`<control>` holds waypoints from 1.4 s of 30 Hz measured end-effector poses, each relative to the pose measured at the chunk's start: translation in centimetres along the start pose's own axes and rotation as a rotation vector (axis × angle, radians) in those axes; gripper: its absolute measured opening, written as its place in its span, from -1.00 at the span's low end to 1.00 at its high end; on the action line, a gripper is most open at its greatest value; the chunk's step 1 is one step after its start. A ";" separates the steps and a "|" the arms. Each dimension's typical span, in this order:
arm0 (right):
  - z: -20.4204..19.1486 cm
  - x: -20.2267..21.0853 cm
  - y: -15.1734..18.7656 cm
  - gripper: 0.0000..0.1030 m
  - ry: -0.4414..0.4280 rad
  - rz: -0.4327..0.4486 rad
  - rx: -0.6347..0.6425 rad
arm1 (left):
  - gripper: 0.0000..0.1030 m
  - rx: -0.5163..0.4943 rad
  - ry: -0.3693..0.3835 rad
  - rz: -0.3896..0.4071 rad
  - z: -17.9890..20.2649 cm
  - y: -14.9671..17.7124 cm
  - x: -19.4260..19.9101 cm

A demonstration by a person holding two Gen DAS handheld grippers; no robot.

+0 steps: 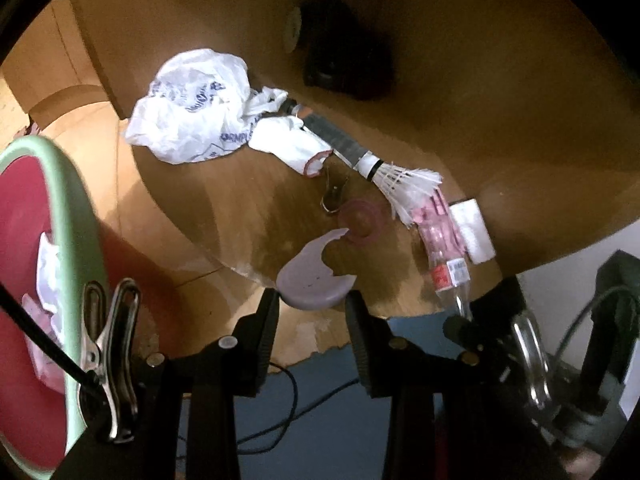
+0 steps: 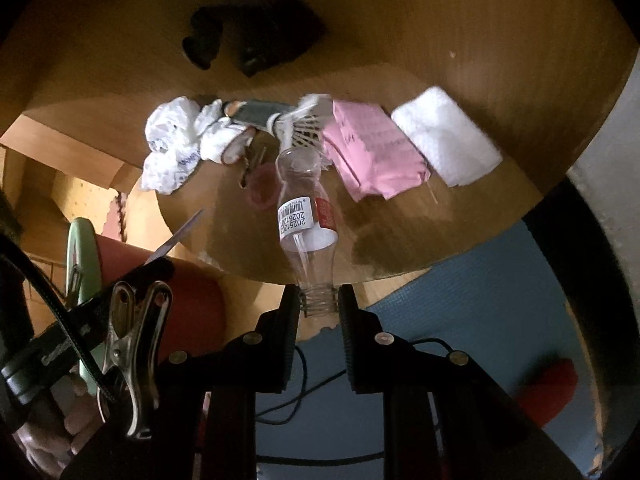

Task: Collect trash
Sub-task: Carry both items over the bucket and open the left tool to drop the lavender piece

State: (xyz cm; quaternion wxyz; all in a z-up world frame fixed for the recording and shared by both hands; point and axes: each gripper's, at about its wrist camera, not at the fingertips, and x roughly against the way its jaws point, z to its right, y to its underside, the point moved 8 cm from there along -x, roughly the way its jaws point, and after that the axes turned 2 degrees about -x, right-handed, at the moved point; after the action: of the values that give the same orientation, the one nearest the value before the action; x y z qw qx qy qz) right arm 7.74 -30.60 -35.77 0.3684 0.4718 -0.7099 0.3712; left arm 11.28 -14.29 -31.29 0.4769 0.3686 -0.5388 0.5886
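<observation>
The left gripper point(image 1: 312, 300) has its jaws clamped on a broken lilac plate piece point(image 1: 312, 276), held over the near edge of the table point(image 1: 240, 208). The right gripper point(image 2: 319, 300) has its jaws closed on the threaded neck of a clear plastic bottle point(image 2: 304, 216). Left of them stands a green-rimmed bin point(image 1: 70, 216) holding crumpled scraps. Farther back on the table lie a pink ring point(image 1: 362, 220), a shuttlecock point(image 1: 404, 188), a pink packet point(image 2: 372, 148) and a crumpled white plastic bag point(image 1: 188, 108).

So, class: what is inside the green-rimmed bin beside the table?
Inside the green-rimmed bin with its red liner lie crumpled white paper and a pale pink scrap. The rim and a metal clip hide anything deeper.
</observation>
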 end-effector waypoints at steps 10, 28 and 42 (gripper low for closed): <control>-2.5 3.6 1.1 -0.60 -0.056 -0.001 0.026 | -0.31 -0.047 0.004 0.066 0.6 2.1 6.6; -11.6 9.6 5.2 -0.60 -0.113 0.038 0.241 | -0.31 0.098 -0.067 0.211 -5.3 5.0 19.4; -18.5 10.0 7.3 -0.60 -0.151 -0.003 0.392 | -0.31 0.209 -0.116 0.238 -12.6 3.7 23.5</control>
State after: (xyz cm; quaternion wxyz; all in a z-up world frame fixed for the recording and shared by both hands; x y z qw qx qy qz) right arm 1.20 -16.30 -19.95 0.2158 0.5621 -0.6490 0.4651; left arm 2.31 2.17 -11.95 0.3309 0.3832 -0.5410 0.6715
